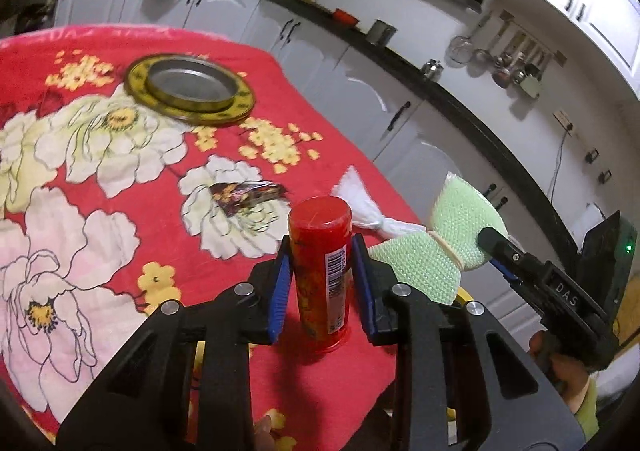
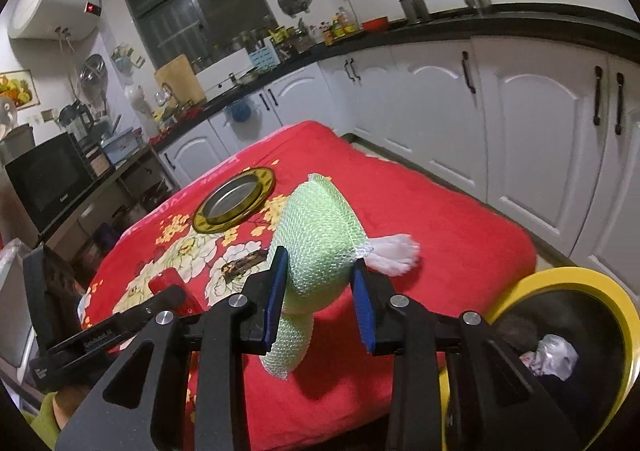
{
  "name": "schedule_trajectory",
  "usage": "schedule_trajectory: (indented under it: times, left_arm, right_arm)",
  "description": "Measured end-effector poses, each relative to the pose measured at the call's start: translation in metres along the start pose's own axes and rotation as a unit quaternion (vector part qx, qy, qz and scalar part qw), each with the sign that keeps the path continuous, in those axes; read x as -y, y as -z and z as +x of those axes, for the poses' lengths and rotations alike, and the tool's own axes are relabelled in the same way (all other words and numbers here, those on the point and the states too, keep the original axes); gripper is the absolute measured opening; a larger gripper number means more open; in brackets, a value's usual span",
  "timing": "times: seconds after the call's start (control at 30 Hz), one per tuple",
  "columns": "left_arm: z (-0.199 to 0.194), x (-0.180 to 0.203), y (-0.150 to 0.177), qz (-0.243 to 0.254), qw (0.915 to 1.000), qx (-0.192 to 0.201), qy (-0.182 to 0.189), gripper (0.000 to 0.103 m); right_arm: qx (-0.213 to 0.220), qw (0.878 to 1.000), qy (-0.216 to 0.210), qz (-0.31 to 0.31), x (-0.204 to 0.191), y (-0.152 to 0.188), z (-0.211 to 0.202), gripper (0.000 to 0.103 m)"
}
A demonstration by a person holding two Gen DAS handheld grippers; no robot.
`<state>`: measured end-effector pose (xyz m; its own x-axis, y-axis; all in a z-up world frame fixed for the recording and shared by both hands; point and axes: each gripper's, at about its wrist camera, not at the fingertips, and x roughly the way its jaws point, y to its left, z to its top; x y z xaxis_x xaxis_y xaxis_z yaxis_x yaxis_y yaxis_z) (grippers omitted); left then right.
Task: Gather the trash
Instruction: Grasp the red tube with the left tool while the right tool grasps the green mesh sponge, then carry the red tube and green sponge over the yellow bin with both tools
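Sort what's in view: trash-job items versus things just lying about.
Job: red tube in left gripper; green mesh scrubber in right gripper; foil wrapper; yellow-rimmed bin.
Lying about: gold-rimmed metal plate; floral blanket.

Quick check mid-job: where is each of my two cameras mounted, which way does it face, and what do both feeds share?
Left wrist: sits on the left hand-held gripper, looking down across the floral red cloth; its pads clamp a red canister; the right hand-held gripper and a hand show at right.
Right wrist: sits on the right hand-held gripper, facing the kitchen cabinets; it grips a green mesh scrubber; a yellow-rimmed bin sits lower right.
Shared: cloth, scrubber, canister, gold-rimmed plate, dark wrapper.
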<state>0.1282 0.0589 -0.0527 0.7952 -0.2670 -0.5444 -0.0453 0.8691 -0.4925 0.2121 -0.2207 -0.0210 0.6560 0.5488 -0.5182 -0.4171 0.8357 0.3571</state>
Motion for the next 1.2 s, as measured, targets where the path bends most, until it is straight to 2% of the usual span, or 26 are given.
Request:
schedule_trajectory:
  times: [0.53, 1.2]
  left_arm:
    - [0.009, 0.056, 0.005, 0.062, 0.9976, -0.004, 0.031, 0.022]
    - [0.032, 0.143, 0.029, 0.152, 0.9847, -0.034, 0.079, 0.022]
  right_arm:
    - [0.045, 0.998, 0.044, 0.023, 0.043, 0.007, -0.057, 0.030]
    - [0.074, 0.989, 0.114, 0.063, 0.112, 0.030, -0.120, 0.029]
